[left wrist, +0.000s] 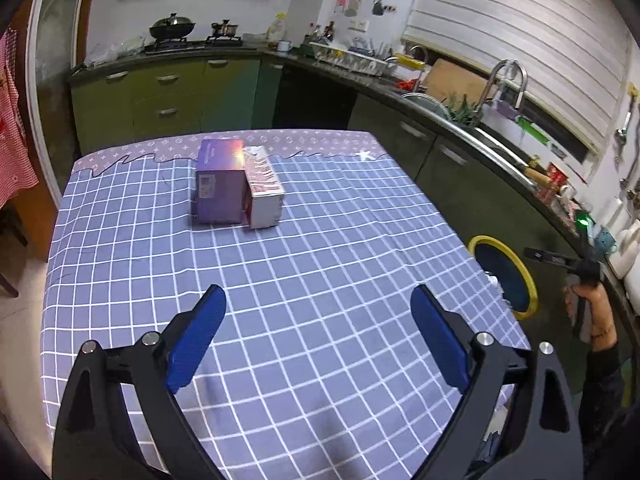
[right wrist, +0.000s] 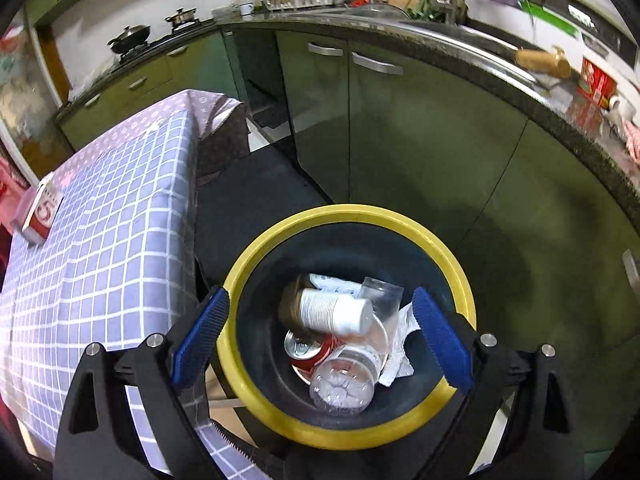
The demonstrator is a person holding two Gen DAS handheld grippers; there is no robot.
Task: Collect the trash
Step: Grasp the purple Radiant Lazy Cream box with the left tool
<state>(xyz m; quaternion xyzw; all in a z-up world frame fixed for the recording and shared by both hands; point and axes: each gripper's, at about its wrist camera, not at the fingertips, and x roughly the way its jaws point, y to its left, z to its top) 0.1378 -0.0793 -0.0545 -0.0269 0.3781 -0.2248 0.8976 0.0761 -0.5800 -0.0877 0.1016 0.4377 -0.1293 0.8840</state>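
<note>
My right gripper [right wrist: 322,300] hangs open over a dark bin with a yellow rim [right wrist: 460,268] beside the table. Nothing is between its blue fingers [right wrist: 202,336]. Inside the bin lie a white ribbed cup [right wrist: 334,311], a clear plastic bottle [right wrist: 346,388], a red can [right wrist: 308,350], a clear cup [right wrist: 380,292] and crumpled paper [right wrist: 400,352]. My left gripper [left wrist: 318,300] is open and empty above the checked tablecloth [left wrist: 320,240]. A purple box [left wrist: 220,182] and a red-and-white carton [left wrist: 264,190] touch each other at the table's far side. The bin [left wrist: 506,276] shows at the right table edge.
Green kitchen cabinets [right wrist: 400,140] and a dark counter with a sink [left wrist: 460,120] run behind and to the right of the table. A hand [left wrist: 588,304] holds the other gripper's handle above the bin. The floor [right wrist: 256,200] between table and cabinets is dark.
</note>
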